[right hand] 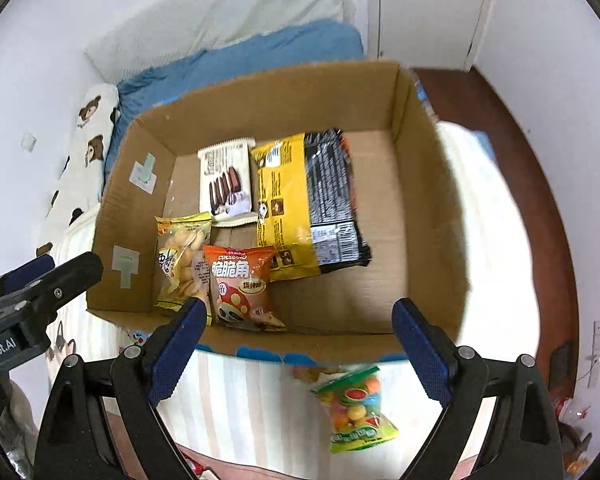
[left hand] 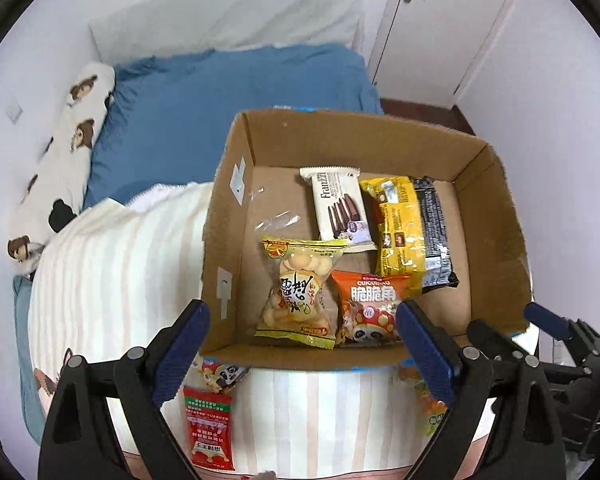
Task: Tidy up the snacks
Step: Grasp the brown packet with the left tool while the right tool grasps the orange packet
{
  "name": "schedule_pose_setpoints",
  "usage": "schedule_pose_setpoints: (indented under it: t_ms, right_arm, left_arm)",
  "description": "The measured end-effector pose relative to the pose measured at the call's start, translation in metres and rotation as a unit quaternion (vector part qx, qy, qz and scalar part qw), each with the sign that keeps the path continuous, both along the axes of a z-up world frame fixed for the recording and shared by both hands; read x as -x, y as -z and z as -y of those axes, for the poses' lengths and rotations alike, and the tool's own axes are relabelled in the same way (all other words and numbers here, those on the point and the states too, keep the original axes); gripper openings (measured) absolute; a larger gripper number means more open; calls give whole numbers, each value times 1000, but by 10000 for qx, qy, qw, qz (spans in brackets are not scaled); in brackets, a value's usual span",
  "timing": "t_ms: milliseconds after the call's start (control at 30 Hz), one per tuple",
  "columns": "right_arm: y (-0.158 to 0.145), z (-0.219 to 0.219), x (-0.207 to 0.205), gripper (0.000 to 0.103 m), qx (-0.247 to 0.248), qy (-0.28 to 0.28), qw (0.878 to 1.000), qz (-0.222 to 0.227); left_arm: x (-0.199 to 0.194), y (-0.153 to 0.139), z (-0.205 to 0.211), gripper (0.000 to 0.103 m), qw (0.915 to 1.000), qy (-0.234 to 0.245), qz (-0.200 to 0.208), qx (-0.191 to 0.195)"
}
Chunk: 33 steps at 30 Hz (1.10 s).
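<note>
Cardboard box [left hand: 236,184] on striped blanket [left hand: 112,272] atop bed, five snack packs inside | left gripper [left hand: 304,344] fingers apart, empty, at box's near rim | right gripper [right hand: 296,340] likewise | red sachet [left hand: 209,426] and candy bag [right hand: 354,408] outside near wall; panda pack [left hand: 220,374] half-hidden under rim.

"Franzzi" on white wafer pack [left hand: 342,204]; "CUICUIJIAO 脆脆角" on orange bag [left hand: 370,306].

cardboard box [left hand: 488,216], five snack packets, seemingly
</note>
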State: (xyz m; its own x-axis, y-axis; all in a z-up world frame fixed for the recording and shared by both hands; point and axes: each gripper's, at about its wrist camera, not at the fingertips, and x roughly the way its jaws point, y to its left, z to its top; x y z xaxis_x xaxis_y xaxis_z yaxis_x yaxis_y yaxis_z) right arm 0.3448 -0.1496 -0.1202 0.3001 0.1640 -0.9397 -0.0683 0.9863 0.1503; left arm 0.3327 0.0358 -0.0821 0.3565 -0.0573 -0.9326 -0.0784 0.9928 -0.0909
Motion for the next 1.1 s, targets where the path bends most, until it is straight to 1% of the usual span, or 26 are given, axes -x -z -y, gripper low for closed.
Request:
schedule_pose_setpoints:
  t_ms: [233, 433, 567, 667, 733, 833, 900, 1000, 1033, 1100]
  right_arm:
    - [-43, 5, 45, 96, -13, -26, 9985, 543]
    - [-72, 9, 81, 96, -40, -42, 9959, 907]
    - [-80, 17, 103, 96, -356, 7, 9959, 837]
    - [-74, 22, 126, 96, -573, 26, 9962, 662]
    - [-62, 24, 142, 96, -718, 43, 9964, 457]
    - [-32, 19, 172, 96, -944, -14, 9955, 15]
    - [-6, 13, 193, 96, -1035, -72, 9941, -318]
    - [32, 10, 222, 96, -1154, 5, 9902, -783]
    - [45, 12, 231, 96, -1177, 87, 9884, -956]
    - [63, 21, 244, 96, -1178, 328, 9859, -1138]
  left_arm:
    - [44, -24, 7, 95, 9990, 48, 446, -86]
    - [78, -54, 6, 95, 9969, 9, 775, 93]
    - [97, -64, 1, 95, 9963, -47, 823, 236]
    - [117, -61, -5, 95, 9965, -126, 779, 262]
    - [136, -51, -12, 95, 9972, -214, 672, 240]
    - [165, -27, -24, 95, 9986, -356, 373, 110]
    - [188, -3, -34, 95, 9987, -508, 6, 100]
    - [223, 39, -50, 95, 9946, -827, -589, 206]
    - [237, 56, -56, 95, 9920, -956, -808, 191]
    - [260, 83, -66, 95, 9857, -1207, -1148, 246]
